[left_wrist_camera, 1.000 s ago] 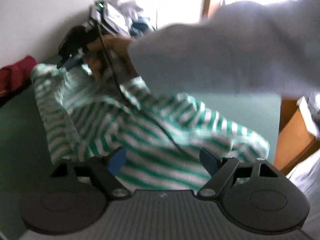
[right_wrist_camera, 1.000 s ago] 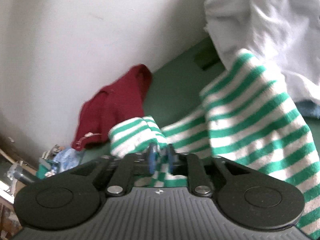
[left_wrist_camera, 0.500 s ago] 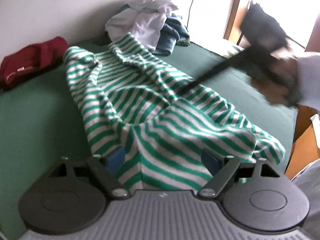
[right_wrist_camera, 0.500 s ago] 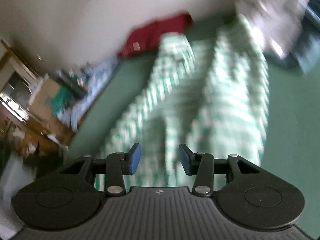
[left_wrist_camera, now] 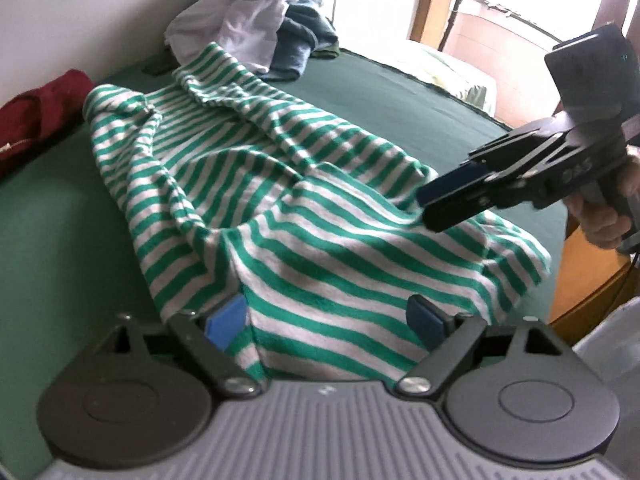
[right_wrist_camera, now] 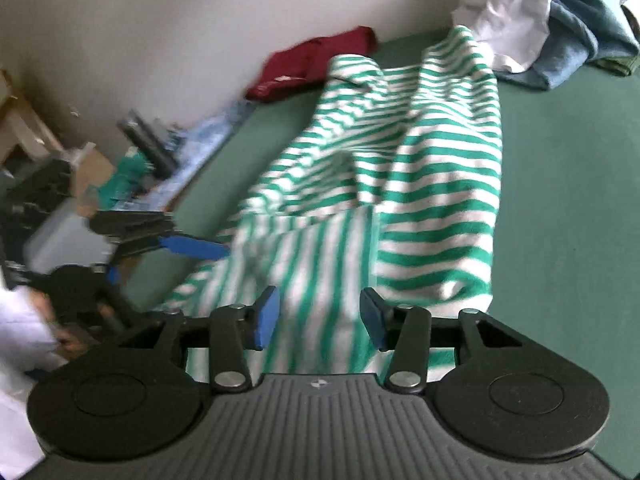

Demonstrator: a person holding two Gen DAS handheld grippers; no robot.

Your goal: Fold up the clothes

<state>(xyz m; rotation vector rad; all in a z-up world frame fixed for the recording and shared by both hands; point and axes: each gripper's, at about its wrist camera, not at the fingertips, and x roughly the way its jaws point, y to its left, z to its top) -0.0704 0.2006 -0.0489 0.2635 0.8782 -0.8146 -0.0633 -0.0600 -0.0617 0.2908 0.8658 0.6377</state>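
Here the green surface (left_wrist_camera: 400,92) takes most of both views, and the green-and-white striped garment (left_wrist_camera: 280,208) lies crumpled on it, stretched from the wall side toward the near edge. Behind it a pile of white and blue clothes (left_wrist_camera: 260,12) sits, and a dark red garment (left_wrist_camera: 36,108) lies near the wall. The left gripper (left_wrist_camera: 326,320) is spread wide over the near hem and holds nothing. The right gripper (right_wrist_camera: 318,316) is also spread, just above the cloth.

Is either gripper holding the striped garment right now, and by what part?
Neither: left gripper and right gripper are open over the striped garment.
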